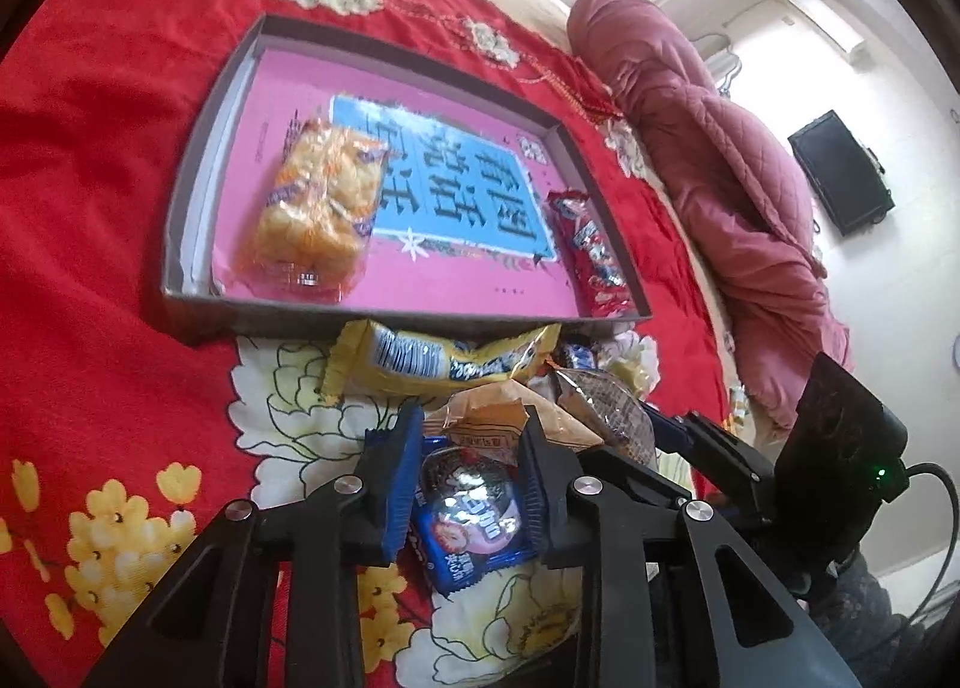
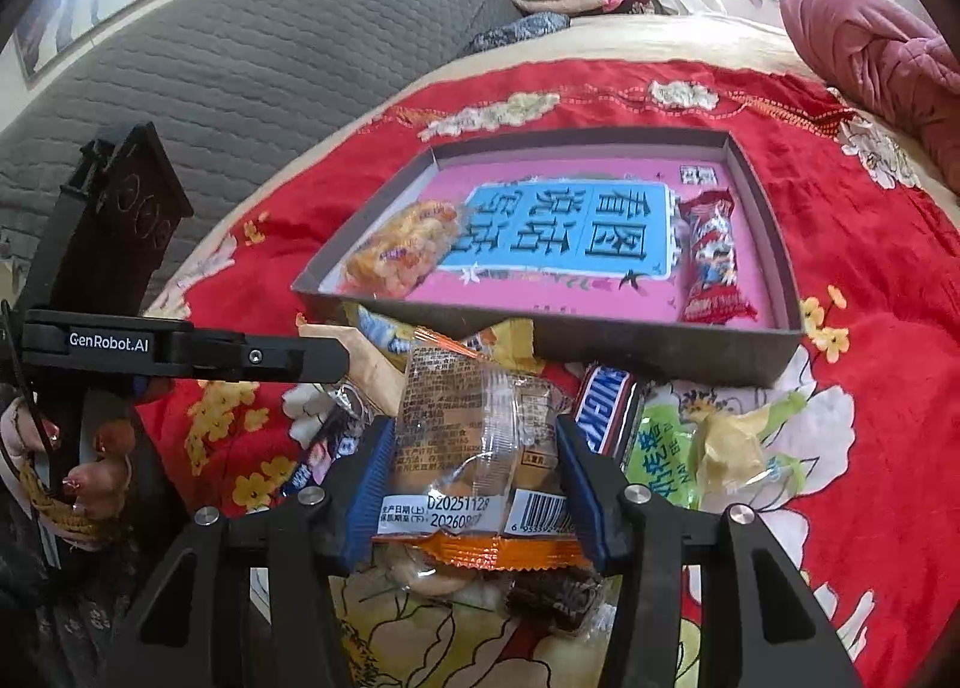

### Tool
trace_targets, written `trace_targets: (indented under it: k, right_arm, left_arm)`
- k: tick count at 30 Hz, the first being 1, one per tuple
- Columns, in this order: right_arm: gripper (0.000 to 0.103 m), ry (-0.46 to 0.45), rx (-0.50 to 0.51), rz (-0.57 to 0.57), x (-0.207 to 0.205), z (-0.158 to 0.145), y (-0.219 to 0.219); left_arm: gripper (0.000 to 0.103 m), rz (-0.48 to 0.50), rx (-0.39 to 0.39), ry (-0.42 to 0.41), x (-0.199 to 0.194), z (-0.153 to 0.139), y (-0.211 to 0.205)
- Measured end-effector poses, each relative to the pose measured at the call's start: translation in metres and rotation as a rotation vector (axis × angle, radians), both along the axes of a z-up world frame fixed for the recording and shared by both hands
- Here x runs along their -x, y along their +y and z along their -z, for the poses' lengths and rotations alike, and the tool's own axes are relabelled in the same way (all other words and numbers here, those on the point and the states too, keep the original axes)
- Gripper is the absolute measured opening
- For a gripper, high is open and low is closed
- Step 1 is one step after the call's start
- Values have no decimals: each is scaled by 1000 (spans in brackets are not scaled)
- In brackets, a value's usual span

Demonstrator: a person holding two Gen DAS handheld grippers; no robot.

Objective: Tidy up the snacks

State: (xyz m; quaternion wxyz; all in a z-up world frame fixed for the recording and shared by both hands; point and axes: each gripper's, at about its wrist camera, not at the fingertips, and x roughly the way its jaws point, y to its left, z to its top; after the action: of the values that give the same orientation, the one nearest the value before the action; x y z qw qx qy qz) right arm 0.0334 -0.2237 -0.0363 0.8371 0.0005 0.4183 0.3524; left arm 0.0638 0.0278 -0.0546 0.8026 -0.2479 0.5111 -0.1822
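Observation:
A grey shallow box (image 1: 408, 322) (image 2: 540, 343) with a pink and blue printed sheet on its floor lies on the red flowered bedspread. In it are an orange cracker packet (image 1: 318, 202) (image 2: 402, 250) on the left and a red packet (image 1: 594, 256) (image 2: 714, 262) on the right. My left gripper (image 1: 471, 430) is shut on a blue round-biscuit packet (image 1: 474, 520) just in front of the box. My right gripper (image 2: 477, 430) is shut on a clear pastry packet (image 2: 480, 436) with orange ends, over the loose pile.
Loose snacks lie before the box: a yellow packet (image 1: 444, 361), a Snickers bar (image 2: 606, 406), a green packet (image 2: 672, 448), a dark brown one (image 2: 552, 598). A pink quilt (image 1: 720, 148) lies at the bed's far right. A grey padded headboard (image 2: 240, 70) rises behind. A hand (image 2: 90, 466) holds the left gripper.

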Motion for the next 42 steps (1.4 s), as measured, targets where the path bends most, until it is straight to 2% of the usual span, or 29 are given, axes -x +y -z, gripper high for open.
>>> trace_targets:
  k: [18, 42]
  right_arm:
    - [52, -55, -100, 71, -11, -22, -13]
    - [52, -93, -128, 121, -34, -28, -19]
  left_arm:
    - [32, -36, -29, -74, -10, -33, -11]
    - [32, -100, -45, -82, -37, -37, -18]
